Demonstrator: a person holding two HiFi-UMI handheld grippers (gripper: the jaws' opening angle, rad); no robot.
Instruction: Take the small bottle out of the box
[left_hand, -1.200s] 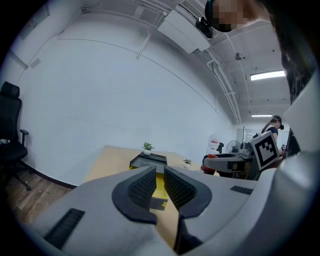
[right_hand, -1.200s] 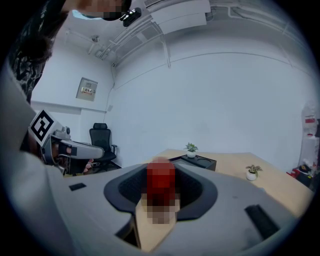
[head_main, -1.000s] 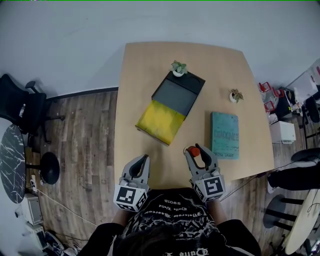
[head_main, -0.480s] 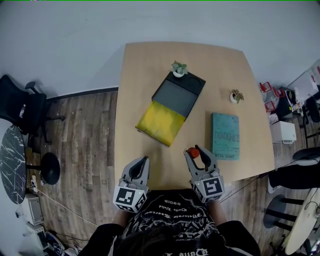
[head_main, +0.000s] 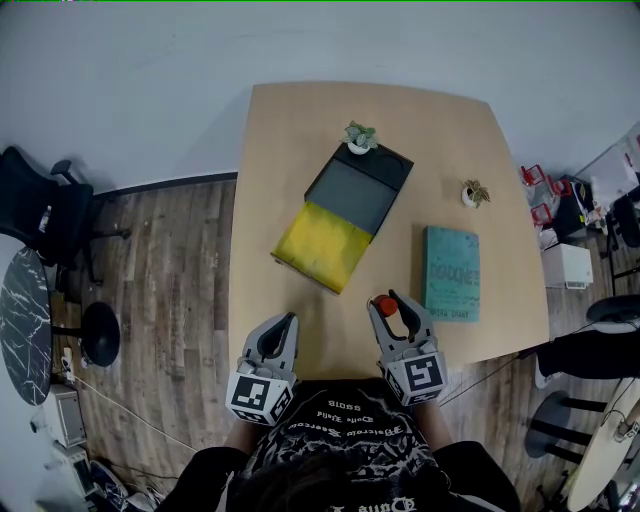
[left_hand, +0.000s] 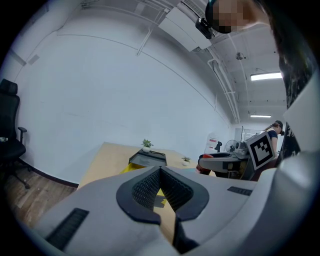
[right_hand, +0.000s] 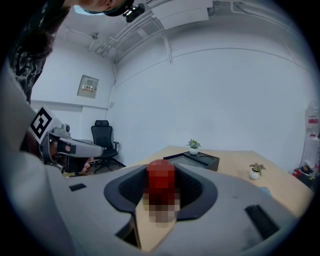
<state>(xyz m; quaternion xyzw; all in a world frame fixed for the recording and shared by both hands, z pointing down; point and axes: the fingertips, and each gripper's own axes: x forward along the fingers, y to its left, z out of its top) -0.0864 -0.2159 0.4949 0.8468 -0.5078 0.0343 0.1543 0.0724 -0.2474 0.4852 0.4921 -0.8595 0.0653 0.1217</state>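
Small red-capped bottle sits, in the head view, between the jaws of the right hand-held gripper by the near edge of the pale wooden surface, well apart from the open black box with yellow lid ahead and to its left. In the left gripper view, the left hand-held gripper is closed on nothing. In the right gripper view, the jaws stand partway apart and clamp the bottle, cap up, so it looks already out of the box.

A teal book lies on the table near a potted plant.

Head view looks steeply down; gripper views look low across table toward box.
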